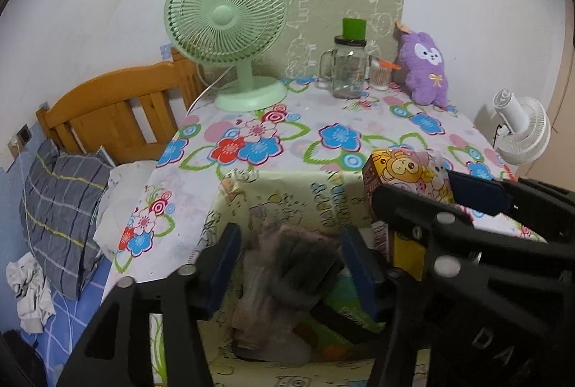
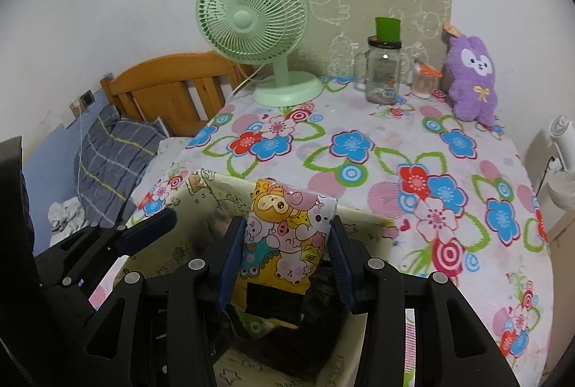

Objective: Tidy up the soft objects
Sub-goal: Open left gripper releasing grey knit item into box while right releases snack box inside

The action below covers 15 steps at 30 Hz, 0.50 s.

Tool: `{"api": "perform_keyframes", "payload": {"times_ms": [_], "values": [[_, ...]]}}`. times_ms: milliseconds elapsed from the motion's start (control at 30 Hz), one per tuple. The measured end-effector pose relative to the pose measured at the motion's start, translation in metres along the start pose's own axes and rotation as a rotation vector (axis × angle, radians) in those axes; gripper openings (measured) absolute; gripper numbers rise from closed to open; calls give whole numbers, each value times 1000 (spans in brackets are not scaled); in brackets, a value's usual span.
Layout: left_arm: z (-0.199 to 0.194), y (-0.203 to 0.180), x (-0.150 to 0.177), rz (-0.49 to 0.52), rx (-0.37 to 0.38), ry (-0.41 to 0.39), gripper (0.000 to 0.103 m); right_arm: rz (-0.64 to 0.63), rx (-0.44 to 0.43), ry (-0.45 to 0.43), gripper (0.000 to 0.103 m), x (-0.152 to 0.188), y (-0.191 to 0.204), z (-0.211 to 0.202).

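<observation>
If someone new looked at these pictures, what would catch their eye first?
Probably the mint-green fan at the back of the flowered tablecloth, and the purple plush bunny propped at the back right. Up close, the right tongs hold a cartoon-printed pouch over a storage bin.

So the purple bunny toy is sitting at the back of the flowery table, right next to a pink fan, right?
Almost. The fan is pale green, not pink, and the glass jar stands between it and the purple bunny toy. The right wrist view shows it. The bunny does sit at the back of the flowery table.
</observation>
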<state>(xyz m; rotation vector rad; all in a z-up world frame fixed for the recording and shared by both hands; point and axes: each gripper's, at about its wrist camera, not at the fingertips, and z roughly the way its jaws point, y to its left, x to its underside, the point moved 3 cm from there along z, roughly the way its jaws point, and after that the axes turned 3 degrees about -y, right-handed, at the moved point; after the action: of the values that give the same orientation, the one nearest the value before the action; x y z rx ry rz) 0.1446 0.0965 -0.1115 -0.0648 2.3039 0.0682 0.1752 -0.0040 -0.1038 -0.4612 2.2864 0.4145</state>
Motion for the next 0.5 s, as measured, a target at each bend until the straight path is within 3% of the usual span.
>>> {"api": "perform_keyframes", "payload": {"times_ms": [100,200,500], "values": [[1,1,3,4,7,6,76,11,-32,10,48,-2,2,8],[3,2,5,11,3,14,77,-5,-42,20,49,-3,9,17],[-1,5,6,-10,25,11,85,-37,-78,51,70,0,19,29]]}}
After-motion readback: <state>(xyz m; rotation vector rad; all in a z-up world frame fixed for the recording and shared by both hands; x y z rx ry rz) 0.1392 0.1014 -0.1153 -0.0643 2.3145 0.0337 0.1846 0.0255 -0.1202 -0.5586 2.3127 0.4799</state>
